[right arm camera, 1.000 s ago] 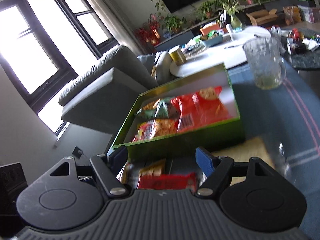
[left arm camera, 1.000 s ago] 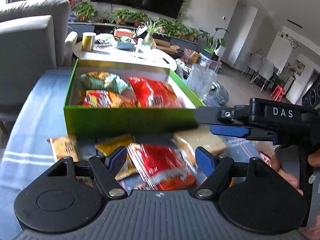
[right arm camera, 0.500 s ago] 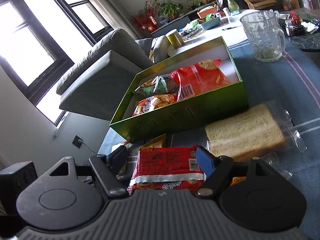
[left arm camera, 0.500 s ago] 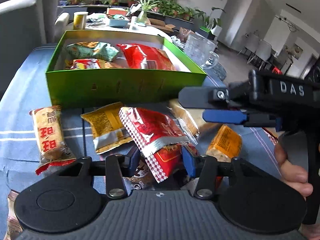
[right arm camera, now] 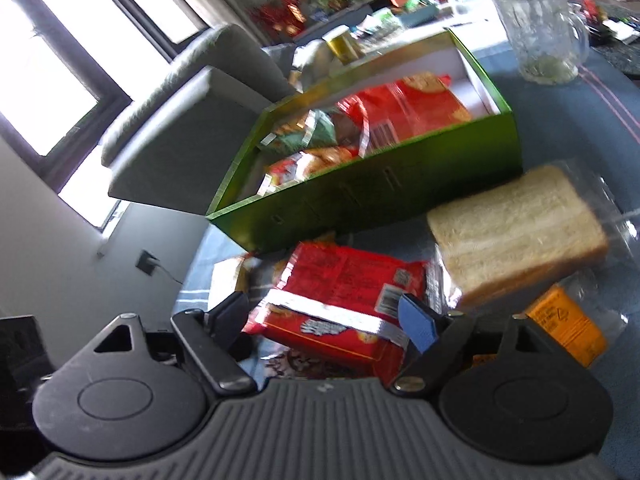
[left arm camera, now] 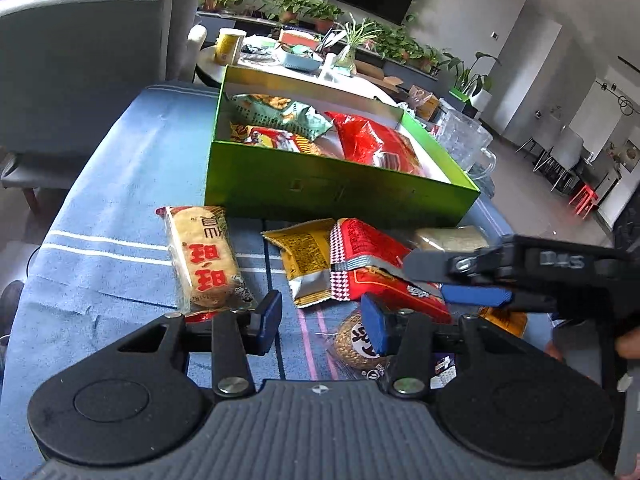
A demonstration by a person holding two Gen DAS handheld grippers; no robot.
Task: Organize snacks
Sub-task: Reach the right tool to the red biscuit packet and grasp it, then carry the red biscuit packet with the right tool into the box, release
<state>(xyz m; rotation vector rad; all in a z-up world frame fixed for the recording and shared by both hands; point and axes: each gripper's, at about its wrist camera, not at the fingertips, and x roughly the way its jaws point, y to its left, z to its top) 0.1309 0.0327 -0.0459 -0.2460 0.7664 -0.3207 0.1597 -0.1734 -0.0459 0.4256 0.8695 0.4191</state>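
- Reaching down with the right gripper (right arm camera: pixel 320 316) over the red snack packet (right arm camera: pixel 344 296): jaws spread and just been opening, packet lying flat between them, blue pad at the packet's edge with no clear pinch. Likely widening to take the packet across its breadth.
- Hovering low beside it with the left gripper (left arm camera: pixel 322 320): drawn in to its narrowest, a slim gap left between the pads, only blue tablecloth (left arm camera: pixel 120 200) in that gap. Empty, probably kept clear so as not to crowd the other tool.
- Parked right behind the loose pile, the green box (left arm camera: pixel 320 196): open-topped, near wall facing the grippers, hence a short lift over the rim for each packet.
- Inside the box already: a teal-green bag (left arm camera: pixel 280 114) at the far left, a red-and-yellow packet (left arm camera: pixel 272 136) in front of it, a large red bag (left arm camera: pixel 376 140) to the right. White floor bare at the right end, so room left.
- Not yet boxed, on the cloth in front: a rice-cracker pack (left arm camera: pixel 204 260) at the left, a yellow sachet (left arm camera: pixel 304 256) touching the red packet, a round brown snack (left arm camera: pixel 352 344) just by the left gripper's right pad, sliced bread in a clear bag (right arm camera: pixel 516 236) against the box wall, an orange packet (right arm camera: pixel 564 324) nearer the camera.
- Standing apart beyond the box, a glass mug (right arm camera: pixel 540 28): nearly empty, a greenish residue at the bottom.
- Judging by the count, roughly a third done.
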